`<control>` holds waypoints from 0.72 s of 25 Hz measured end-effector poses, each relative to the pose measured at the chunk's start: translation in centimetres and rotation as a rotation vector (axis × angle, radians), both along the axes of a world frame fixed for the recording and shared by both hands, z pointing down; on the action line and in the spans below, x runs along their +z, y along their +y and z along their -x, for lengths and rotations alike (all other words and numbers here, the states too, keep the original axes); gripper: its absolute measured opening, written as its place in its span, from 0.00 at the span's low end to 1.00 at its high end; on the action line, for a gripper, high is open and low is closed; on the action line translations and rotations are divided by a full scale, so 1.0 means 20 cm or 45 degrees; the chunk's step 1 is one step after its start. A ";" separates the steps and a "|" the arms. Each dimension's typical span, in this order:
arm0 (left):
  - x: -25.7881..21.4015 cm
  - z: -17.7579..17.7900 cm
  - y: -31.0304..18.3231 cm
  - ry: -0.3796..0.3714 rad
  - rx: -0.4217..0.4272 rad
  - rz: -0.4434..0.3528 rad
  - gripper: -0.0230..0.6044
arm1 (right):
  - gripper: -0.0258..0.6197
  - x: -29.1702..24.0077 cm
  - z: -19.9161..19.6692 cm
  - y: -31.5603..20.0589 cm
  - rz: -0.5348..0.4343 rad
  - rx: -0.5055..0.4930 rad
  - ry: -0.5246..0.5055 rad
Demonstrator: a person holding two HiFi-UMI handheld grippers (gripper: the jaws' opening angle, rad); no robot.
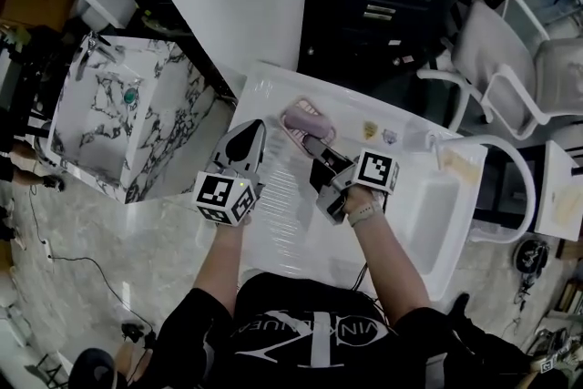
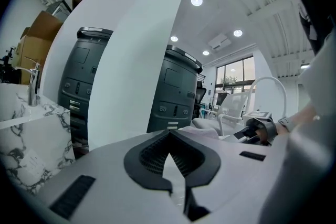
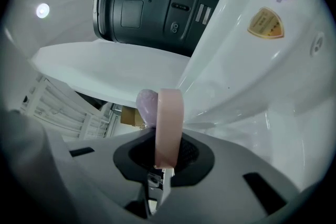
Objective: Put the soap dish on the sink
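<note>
A pink soap dish with a lavender bar of soap in it hangs above the white tub. My right gripper is shut on its near end. In the right gripper view the pink soap dish stands edge-on between the black pads. Just to its left, my left gripper hovers over the tub with its jaw tips together and nothing between them. The marble sink, with a faucet and a green drain plug, stands off to the left of both grippers. In the left gripper view the marble sink shows at the left edge.
The white tub's basin lies to the right of my right arm. Dark cabinets stand behind the tub, and white chairs are at the right. A cable runs across the marble floor on the left.
</note>
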State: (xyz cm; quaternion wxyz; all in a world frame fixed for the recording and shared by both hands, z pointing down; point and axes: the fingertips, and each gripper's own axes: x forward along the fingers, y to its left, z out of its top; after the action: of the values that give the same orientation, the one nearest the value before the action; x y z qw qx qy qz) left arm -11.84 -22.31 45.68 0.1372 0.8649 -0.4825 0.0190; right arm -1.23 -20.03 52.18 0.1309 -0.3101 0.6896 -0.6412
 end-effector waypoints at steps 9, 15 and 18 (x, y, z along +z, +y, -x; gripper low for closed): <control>0.10 -0.01 -0.12 0.015 0.013 0.052 0.06 | 0.11 0.04 0.10 -0.24 0.000 -0.097 0.079; 0.18 -0.03 -0.12 0.010 0.009 0.108 0.06 | 0.11 0.09 0.18 -0.29 0.049 -0.135 0.059; 0.20 -0.07 -0.11 0.001 0.022 0.110 0.06 | 0.11 0.14 0.21 -0.29 0.082 -0.155 0.062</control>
State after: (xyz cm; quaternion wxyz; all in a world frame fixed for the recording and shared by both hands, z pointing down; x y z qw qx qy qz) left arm -10.38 -24.57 49.64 0.1747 0.8622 -0.4737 0.0406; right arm -5.52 -25.83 55.03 0.0648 -0.2869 0.6892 -0.6622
